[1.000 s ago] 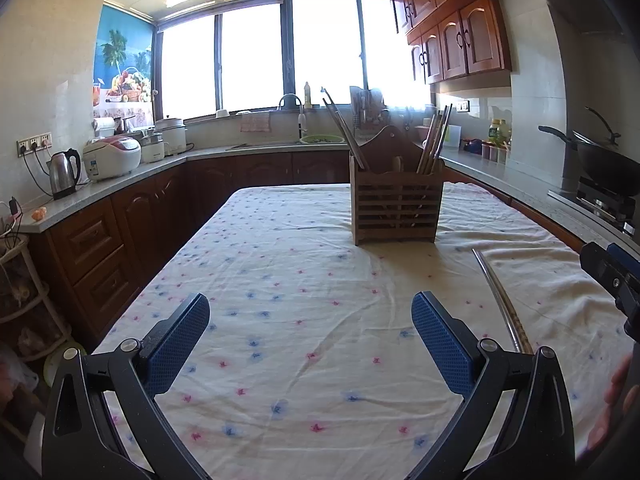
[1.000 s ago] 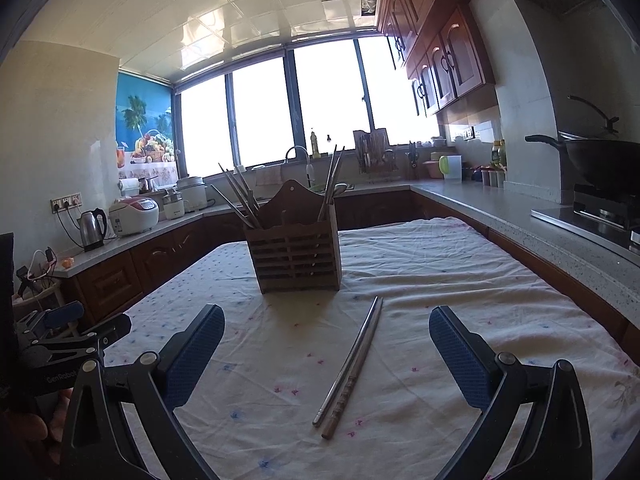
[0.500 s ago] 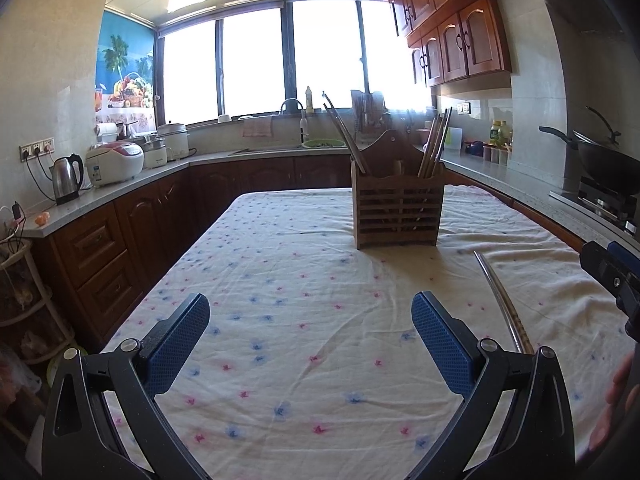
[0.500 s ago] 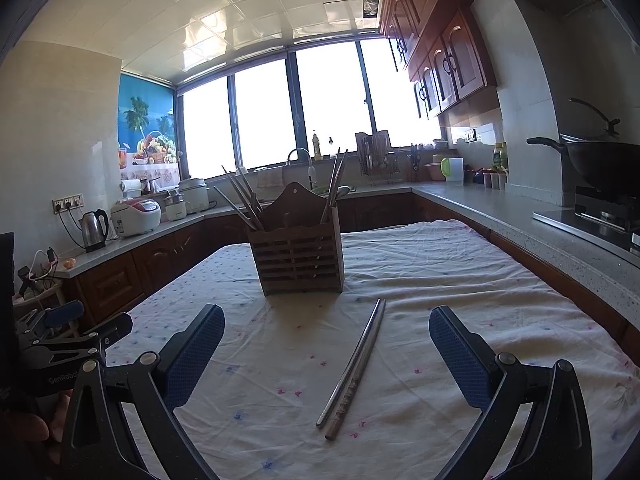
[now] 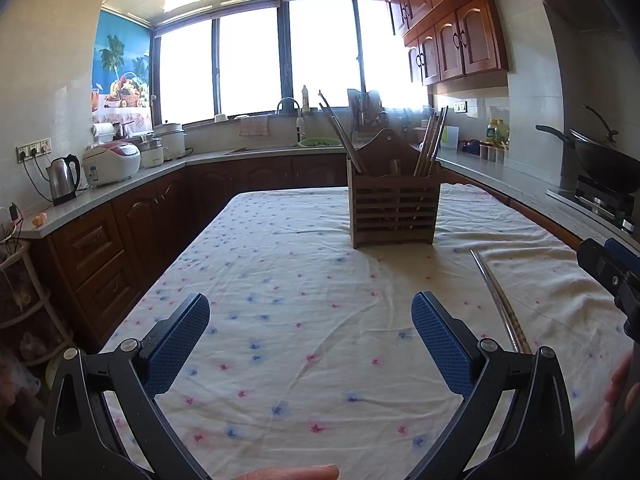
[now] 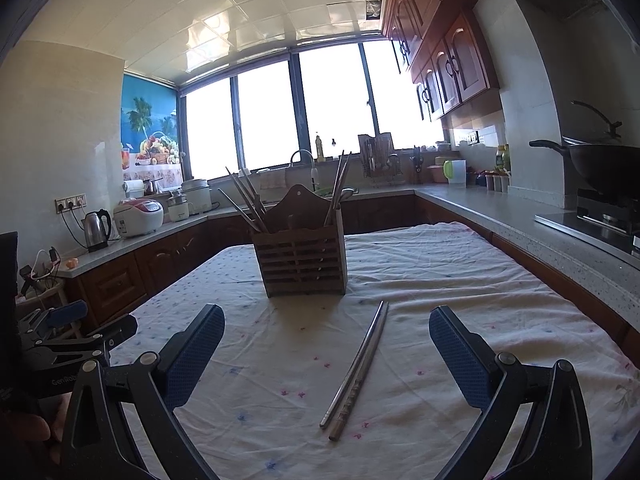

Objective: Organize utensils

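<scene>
A slatted wooden utensil holder point(image 5: 394, 210) point(image 6: 303, 258) stands on the flowered tablecloth point(image 5: 304, 280) point(image 6: 440, 272), with several chopsticks leaning out of it. A pair of metal chopsticks point(image 6: 358, 364) point(image 5: 498, 302) lies flat on the cloth in front of the holder. My right gripper point(image 6: 326, 354) hovers open above the cloth with the pair lying between its blue pads. My left gripper point(image 5: 310, 338) is open and holds nothing, left of the pair. Each gripper shows at the edge of the other's view.
Brown kitchen cabinets and grey counters surround the table. A kettle point(image 5: 64, 178) and rice cookers point(image 5: 112, 162) stand on the left counter. A wok point(image 5: 600, 160) sits on the stove at right. A fingertip point(image 5: 288, 472) shows at the bottom edge.
Both views have tilted slightly upward and drawn a little nearer the holder. The chopsticks on the cloth have not moved. Both grippers remain open.
</scene>
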Action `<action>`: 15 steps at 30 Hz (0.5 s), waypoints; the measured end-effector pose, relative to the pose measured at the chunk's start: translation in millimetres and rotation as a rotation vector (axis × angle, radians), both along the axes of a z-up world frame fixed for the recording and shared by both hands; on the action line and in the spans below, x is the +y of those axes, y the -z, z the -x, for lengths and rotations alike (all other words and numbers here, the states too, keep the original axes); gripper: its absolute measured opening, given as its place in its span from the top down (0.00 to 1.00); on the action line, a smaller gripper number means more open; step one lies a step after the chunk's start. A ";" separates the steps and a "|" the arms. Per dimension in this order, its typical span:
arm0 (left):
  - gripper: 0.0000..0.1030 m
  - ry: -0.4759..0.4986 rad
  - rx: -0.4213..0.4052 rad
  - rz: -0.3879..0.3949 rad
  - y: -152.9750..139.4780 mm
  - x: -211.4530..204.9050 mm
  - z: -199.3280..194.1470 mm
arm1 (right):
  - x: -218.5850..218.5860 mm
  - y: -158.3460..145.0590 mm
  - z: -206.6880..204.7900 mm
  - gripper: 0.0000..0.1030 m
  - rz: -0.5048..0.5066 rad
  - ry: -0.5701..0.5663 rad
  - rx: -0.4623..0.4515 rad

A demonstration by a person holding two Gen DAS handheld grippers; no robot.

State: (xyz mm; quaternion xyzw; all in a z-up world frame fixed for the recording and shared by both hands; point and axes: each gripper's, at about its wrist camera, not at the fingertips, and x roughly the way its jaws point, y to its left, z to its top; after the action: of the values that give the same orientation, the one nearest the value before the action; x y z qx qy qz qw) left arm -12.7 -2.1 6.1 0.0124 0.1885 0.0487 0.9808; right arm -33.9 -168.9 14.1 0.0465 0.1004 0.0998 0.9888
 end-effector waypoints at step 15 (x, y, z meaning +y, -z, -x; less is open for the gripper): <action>0.00 -0.009 0.008 -0.001 0.6 0.5 -0.6 | 0.8 -0.9 0.2 0.00 -0.002 -0.005 -0.001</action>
State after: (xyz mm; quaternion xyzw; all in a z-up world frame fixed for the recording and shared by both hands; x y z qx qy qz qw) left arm -12.1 -1.6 5.6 0.0123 0.1923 0.0533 0.9798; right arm -34.1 -168.0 15.0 0.0471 0.0998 0.1025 0.9886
